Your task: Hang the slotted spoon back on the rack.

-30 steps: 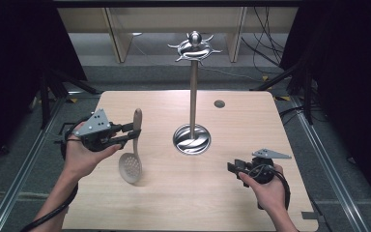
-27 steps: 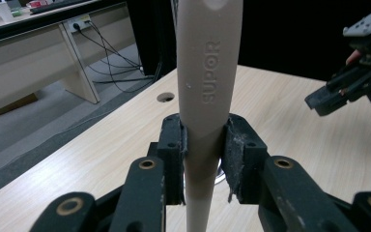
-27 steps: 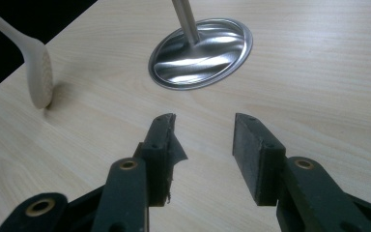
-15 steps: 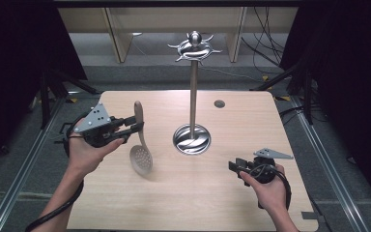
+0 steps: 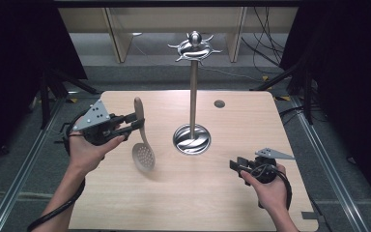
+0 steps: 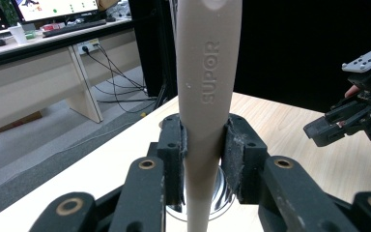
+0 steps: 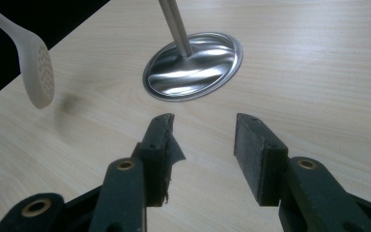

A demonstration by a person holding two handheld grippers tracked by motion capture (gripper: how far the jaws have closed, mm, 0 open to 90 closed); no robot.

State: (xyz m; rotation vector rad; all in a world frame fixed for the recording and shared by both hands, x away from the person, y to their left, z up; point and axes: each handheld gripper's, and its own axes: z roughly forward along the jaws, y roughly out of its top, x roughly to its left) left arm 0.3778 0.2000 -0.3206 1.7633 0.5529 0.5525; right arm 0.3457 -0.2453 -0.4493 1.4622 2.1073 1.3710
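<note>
My left gripper (image 5: 136, 124) is shut on the handle of a beige slotted spoon (image 5: 143, 155), holding it above the left half of the table with the perforated head hanging down. In the left gripper view the pads (image 6: 234, 150) press on both sides of the handle (image 6: 205, 96). A metal stand (image 5: 192, 96) with a round base and hooks on top rises at the table's middle. My right gripper (image 5: 234, 164) hovers near the front right, pointing left; its jaws (image 7: 204, 140) have just been opening and nothing is between them.
The stand's shiny base (image 7: 193, 65) lies just ahead of the right gripper, with the spoon head (image 7: 38, 72) beyond it to the left. A small dark round cap (image 5: 219, 103) sits in the tabletop behind the stand. Black curtains and cables surround the table.
The left hand has shifted to the right with the spoon, and the spoon head has swung right and a little up. The right hand has stayed in place.
</note>
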